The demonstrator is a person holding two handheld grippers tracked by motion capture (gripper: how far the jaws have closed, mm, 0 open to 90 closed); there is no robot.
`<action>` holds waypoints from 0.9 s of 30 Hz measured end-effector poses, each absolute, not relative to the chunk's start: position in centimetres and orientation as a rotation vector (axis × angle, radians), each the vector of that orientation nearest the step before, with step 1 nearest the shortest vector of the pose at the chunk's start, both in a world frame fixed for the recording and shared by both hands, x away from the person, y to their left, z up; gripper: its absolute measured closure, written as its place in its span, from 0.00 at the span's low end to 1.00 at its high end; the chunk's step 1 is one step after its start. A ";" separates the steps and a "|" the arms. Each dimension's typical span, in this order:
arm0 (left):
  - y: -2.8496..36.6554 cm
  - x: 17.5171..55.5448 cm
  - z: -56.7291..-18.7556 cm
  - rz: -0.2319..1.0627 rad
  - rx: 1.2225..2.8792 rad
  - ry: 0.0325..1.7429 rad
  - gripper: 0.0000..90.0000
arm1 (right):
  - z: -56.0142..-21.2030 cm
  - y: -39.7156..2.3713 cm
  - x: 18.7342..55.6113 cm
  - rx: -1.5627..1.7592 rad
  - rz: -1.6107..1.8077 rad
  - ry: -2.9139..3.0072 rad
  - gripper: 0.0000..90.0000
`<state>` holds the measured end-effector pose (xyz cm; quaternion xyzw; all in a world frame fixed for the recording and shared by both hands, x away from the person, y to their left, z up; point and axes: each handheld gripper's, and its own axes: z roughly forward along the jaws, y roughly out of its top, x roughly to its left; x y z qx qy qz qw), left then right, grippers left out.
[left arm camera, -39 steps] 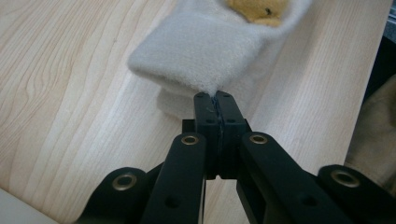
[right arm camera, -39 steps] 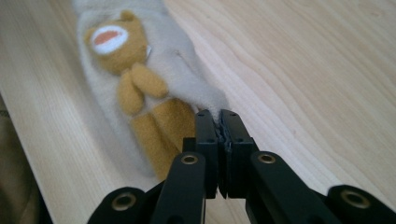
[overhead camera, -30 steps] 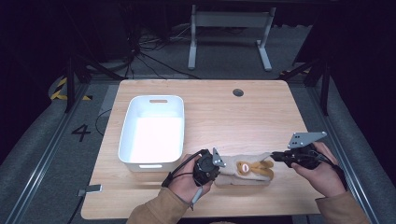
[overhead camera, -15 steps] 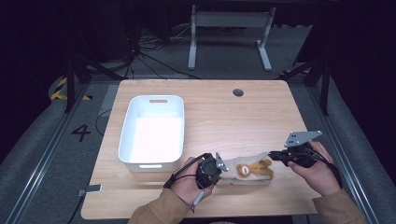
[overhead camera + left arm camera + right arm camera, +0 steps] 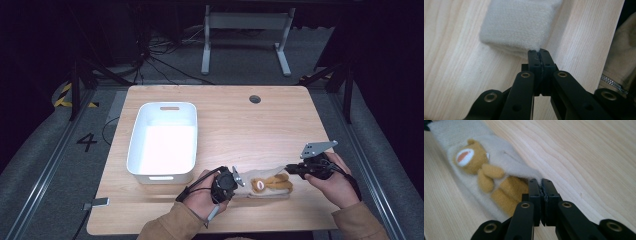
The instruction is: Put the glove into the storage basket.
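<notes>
A cream fleece towel (image 5: 265, 186) with a brown bear figure (image 5: 477, 162) lies folded near the table's front edge. My left gripper (image 5: 239, 178) is at its left end, shut on a corner of the cream cloth (image 5: 519, 22). My right gripper (image 5: 290, 168) is at its right end, shut on the edge of the upper flap (image 5: 514, 162) that is folded partly over the bear. In the right gripper view the bear's legs (image 5: 509, 192) show beneath that flap.
A white plastic bin (image 5: 164, 142) stands empty at the table's left, just beyond my left hand. The wooden table (image 5: 240, 120) has a round cable hole (image 5: 255, 99) near its far edge. Dark floor and a metal stand lie beyond.
Both grippers and the towel have shifted slightly nearer the front edge. The towel's upper flap now lies over more of the bear.
</notes>
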<state>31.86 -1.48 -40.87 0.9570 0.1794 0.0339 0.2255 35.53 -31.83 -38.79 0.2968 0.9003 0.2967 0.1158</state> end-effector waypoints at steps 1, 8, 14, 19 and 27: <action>-1.5 31.9 -41.0 0.087 2.644 0.496 1.00 | -38.9 -31.9 35.5 0.874 0.861 2.645 0.97; -1.4 32.3 -41.3 0.058 2.657 0.520 1.00 | -39.7 -32.0 35.7 0.911 0.815 2.708 0.96; -1.3 32.5 -41.6 0.036 2.680 0.554 0.98 | -39.9 -32.0 35.8 0.930 0.814 2.742 0.88; -1.0 32.8 -41.6 0.035 2.691 0.598 0.91 | -39.7 -32.5 35.7 0.953 0.830 2.719 0.83; -0.6 32.5 -40.1 0.038 2.635 0.588 0.79 | -39.3 -33.0 35.6 0.959 0.849 2.684 0.78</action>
